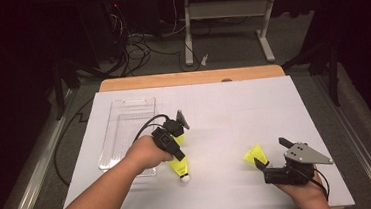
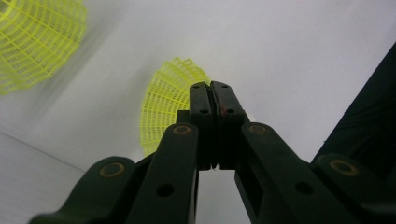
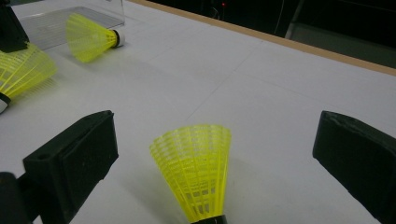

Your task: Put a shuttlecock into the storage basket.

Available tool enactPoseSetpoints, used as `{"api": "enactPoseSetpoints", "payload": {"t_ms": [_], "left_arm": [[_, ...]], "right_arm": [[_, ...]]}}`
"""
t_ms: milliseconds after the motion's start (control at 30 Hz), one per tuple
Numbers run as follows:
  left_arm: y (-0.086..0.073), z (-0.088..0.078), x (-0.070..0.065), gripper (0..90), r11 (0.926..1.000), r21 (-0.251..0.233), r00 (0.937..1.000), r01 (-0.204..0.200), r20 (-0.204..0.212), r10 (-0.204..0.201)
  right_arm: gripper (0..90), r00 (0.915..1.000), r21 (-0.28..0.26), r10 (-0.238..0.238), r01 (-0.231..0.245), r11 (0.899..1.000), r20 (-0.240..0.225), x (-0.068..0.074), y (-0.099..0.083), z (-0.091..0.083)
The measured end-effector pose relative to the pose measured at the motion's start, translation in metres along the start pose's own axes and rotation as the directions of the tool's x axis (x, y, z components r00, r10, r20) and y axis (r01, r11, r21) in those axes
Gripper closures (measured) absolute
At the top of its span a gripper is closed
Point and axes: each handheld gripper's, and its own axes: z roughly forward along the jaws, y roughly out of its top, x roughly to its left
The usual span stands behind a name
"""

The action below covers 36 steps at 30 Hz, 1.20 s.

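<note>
The left gripper (image 1: 176,153) has its jaws pressed together on the skirt rim of a yellow shuttlecock (image 2: 164,103) near the desk's (image 1: 214,107) front edge, beside a clear tray (image 1: 124,120). The right gripper (image 1: 272,154), jaws spread, frames a second shuttlecock (image 3: 198,164) standing toward the front right corner.

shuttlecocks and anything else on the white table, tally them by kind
yellow plastic shuttlecocks: 3, one at the left claw, one at the right claw, one by the tray
clear plastic tray: 1
total: 4
</note>
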Motion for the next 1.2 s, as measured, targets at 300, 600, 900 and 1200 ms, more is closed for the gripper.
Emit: {"api": "enactPoseSetpoints", "payload": {"t_ms": [300, 600, 900, 1200], "left_arm": [[-0.002, -0.004, -0.007, 89.4, 0.9998, -0.011, 0.9991, -0.017, 0.038, 0.018], [-0.004, -0.015, -0.013, 89.6, 0.9991, -0.035, 0.9991, -0.025, 0.033, 0.026], [-0.008, -0.042, -0.017, 89.6, 0.9969, -0.074, 0.9994, -0.025, 0.020, 0.027], [-0.015, -0.061, -0.018, 89.6, 0.9969, -0.079, 1.0000, -0.004, -0.009, 0.003]], "right_arm": [[0.6, 1.0000, 0.000, 0.001, -0.001, 1.000, 0.001, 0.000, 0.000, 0.000], [0.6, 1.0000, -0.001, -0.002, 0.002, 1.000, 0.000, 0.001, 0.001, 0.000], [0.6, 1.0000, 0.000, -0.004, 0.004, 1.000, 0.000, 0.002, 0.001, 0.000], [0.6, 1.0000, 0.000, 0.000, 0.000, 1.000, 0.002, 0.002, 0.001, 0.000]]}}
